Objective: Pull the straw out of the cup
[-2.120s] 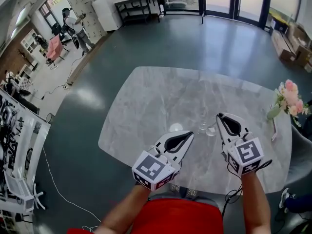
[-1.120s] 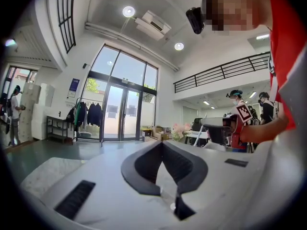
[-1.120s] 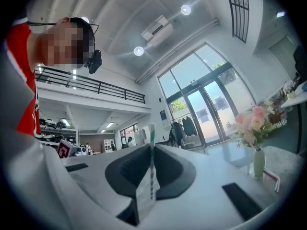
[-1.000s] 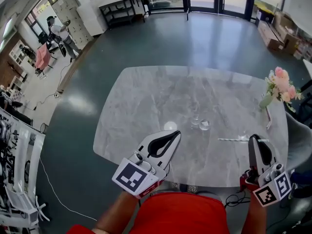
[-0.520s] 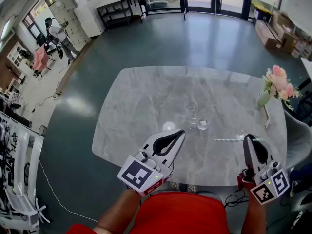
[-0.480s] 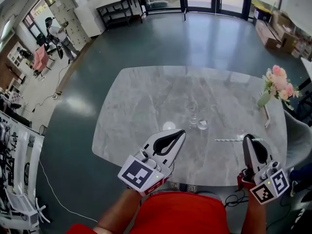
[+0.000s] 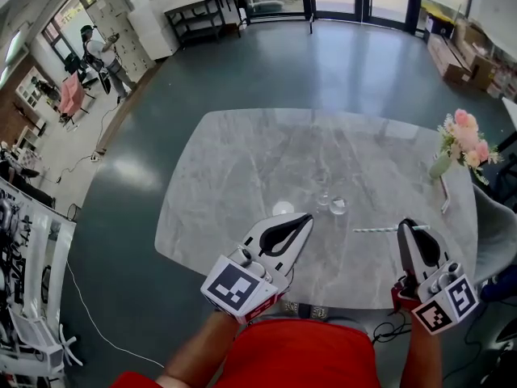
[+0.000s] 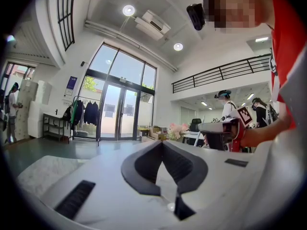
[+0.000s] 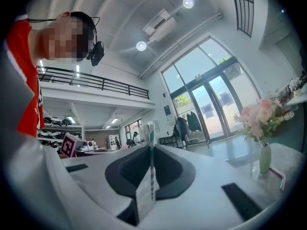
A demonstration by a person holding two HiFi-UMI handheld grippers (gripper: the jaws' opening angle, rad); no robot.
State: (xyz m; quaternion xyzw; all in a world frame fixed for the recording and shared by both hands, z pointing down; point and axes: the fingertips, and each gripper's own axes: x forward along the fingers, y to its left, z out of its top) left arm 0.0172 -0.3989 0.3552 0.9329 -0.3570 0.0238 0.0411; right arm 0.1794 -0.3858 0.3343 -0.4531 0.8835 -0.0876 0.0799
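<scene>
A: Two grippers: what's in each?

B: The right gripper is clamped on the striped straw, which sticks out sideways above the table, apart from the cup.

A: And the left gripper?

B: Jaws together, empty, near the cup.

We can read no words, brands or numbers: the left cube and right cube bear only black-and-white square patterns, and the blue sign beside the doors perhaps carries print, too small to tell.
</scene>
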